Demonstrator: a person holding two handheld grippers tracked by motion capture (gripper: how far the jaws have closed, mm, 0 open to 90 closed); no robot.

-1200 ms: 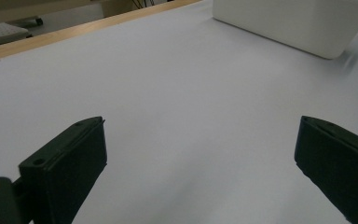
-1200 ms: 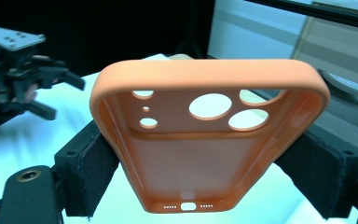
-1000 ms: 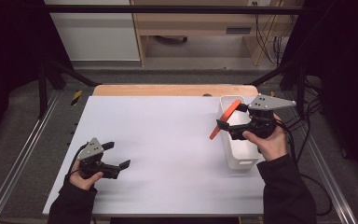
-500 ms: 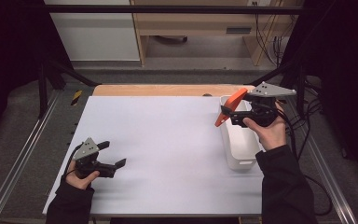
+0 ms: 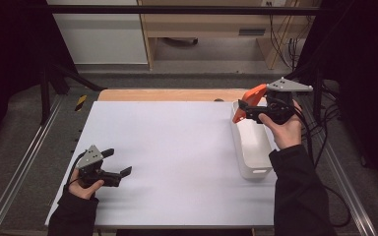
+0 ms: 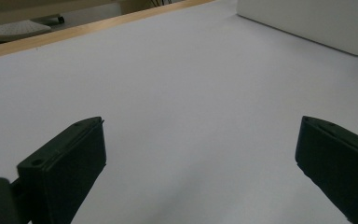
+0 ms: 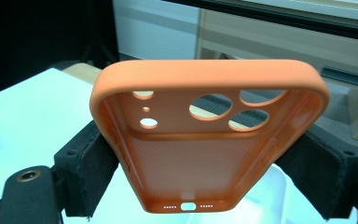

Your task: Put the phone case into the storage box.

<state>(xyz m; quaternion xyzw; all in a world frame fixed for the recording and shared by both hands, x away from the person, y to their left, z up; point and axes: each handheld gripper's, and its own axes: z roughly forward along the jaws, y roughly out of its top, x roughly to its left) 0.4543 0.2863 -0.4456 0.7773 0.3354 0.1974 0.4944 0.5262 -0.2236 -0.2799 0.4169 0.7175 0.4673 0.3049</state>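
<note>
Upper right of the high view: my right gripper (image 5: 246, 110) is holding the orange phone case (image 5: 248, 101) in the air, above the far end of the white tray (image 5: 256, 164). Jaws are clamped on the case's two long sides. In the right gripper view the black pads are pressing in from either edge of the case (image 7: 209, 135), open side facing the cam, camera cut-outs at the far end, charging-port slot at the near end by the jaw roots.

Key relation: case's long axis is running straight out along the jaws, away from my hand. In the high view that axis is tilting from upper right to lower left, camera end pointing toward frame centre, over the white table (image 5: 177, 147). Tray's long axis is running top-to-bottom of the frame, so case & tray are not lined up. Case is not touching the tray; can't tell the gap.

Lower left of the high view: my left gripper (image 5: 120, 173) is resting low over the table, well apart from the case. Fingers are standing wide apart w/ nothing between them; in the left gripper view one pad (image 6: 65, 163) is at each bottom corner, bare table between, tray (image 6: 307, 21) far off at upper right.

Judgement: right hand is the one w/ the case, left is far from it. If it's going down on the table, I'm guessing the wrist needs to bring the long axis flat first. If handing over, left has the whole table width to cross.
</note>
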